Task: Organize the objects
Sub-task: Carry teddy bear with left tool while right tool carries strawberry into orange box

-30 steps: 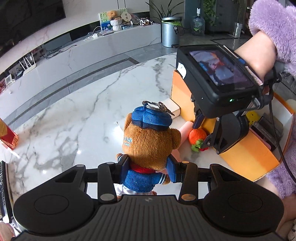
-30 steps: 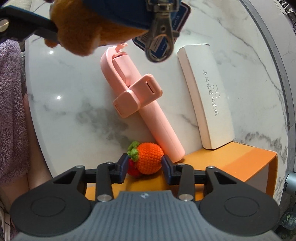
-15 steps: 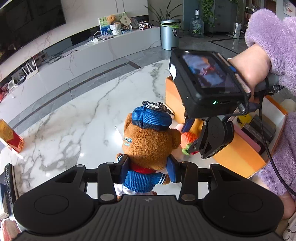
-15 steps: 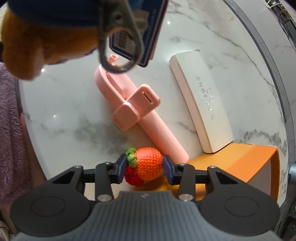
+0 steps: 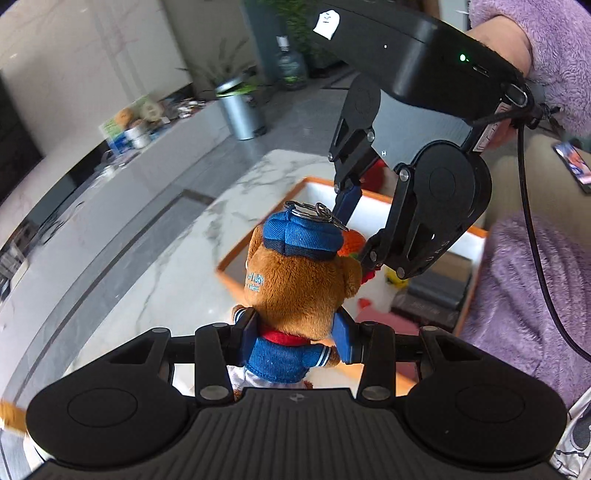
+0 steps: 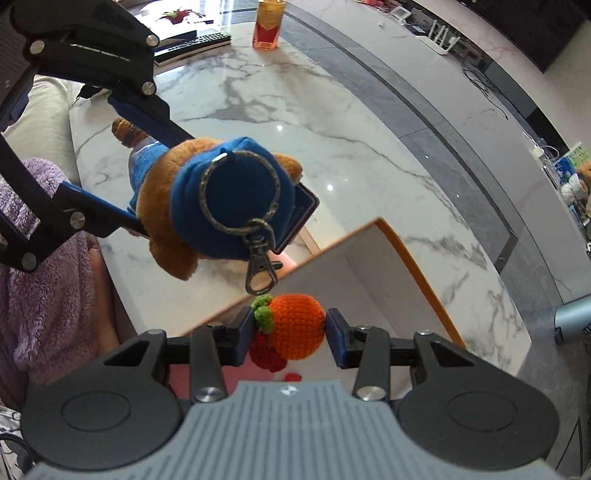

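Observation:
A brown teddy bear [image 5: 295, 291] in a blue cap and blue jacket, with a metal key ring on the cap, hangs in the air; my left gripper [image 5: 295, 332] is shut on its body. The same bear [image 6: 207, 206] shows in the right wrist view, up left. My right gripper [image 6: 290, 332] is shut on an orange crocheted fruit [image 6: 297, 325] with a green top and a red piece below. Both are held over the orange-rimmed white box [image 5: 373, 206], whose wall [image 6: 369, 266] lies just beyond the fruit. In the left wrist view the right gripper's black body fills the upper right.
The box holds dark flat items [image 5: 436, 291] and small red and yellow pieces. On the marble table stand an orange bottle [image 6: 267, 26] and a remote [image 6: 195, 40]. A purple fleece sleeve [image 5: 524, 295] is at the right. A metal bin [image 5: 240, 110] stands on the floor.
Both grippers rose from the table with the bear and the fruit and swung over the open box. The pink holder and white case have dropped out of the right wrist view.

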